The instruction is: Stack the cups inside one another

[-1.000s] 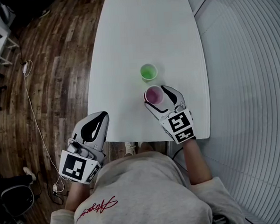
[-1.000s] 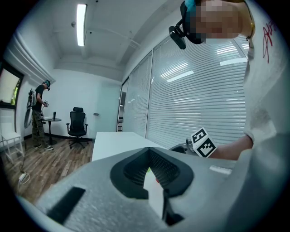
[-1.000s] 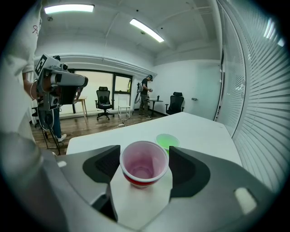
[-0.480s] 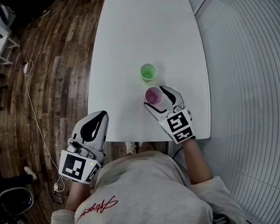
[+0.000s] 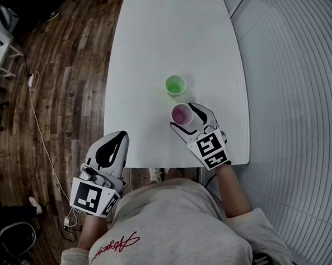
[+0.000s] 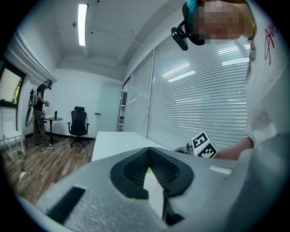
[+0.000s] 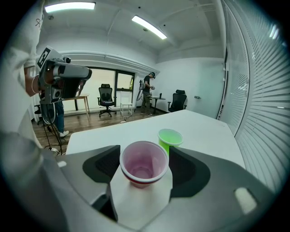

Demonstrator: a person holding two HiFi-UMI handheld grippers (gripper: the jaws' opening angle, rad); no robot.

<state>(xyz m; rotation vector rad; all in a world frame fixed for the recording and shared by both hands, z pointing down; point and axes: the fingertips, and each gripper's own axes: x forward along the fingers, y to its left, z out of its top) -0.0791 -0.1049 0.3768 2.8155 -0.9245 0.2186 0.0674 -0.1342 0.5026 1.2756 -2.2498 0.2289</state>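
- Wood-plank floor (image 5: pixel 66 68) runs along the left side of the white tabletop (image 5: pixel 165 28); slatted blinds (image 5: pixel 297 82) run along its right side.
- Nearest you, your grey sweatshirt (image 5: pixel 161 230) fills the bottom of the head view, up against the tabletop's near edge.
- Your left gripper (image 5: pixel 120 138) sits at the near left corner of the tabletop. Its jaws meet at the tips, with nothing between them.
- Your right gripper (image 5: pixel 183 114) reaches in over the near edge, right of centre, and points downward. Its jaws stand wide and press on both sides of the pink cup (image 5: pixel 181 113).
- The pink cup is upright, mouth up and empty, between the near edge and the middle of the tabletop. Whether its base touches the surface cannot be told.
- The green cup (image 5: pixel 175 85) stands upright just beyond the pink cup, near the middle of the tabletop. It is apart from the pink cup and from both jaws, so the two cups are not yet nested.
- A white cable (image 5: pixel 37 126) trails over the floor to the left of the tabletop.
- Farthest off, the right gripper view shows office chairs (image 7: pixel 106 100) and a standing person (image 7: pixel 147 93) past the far edge of the tabletop.
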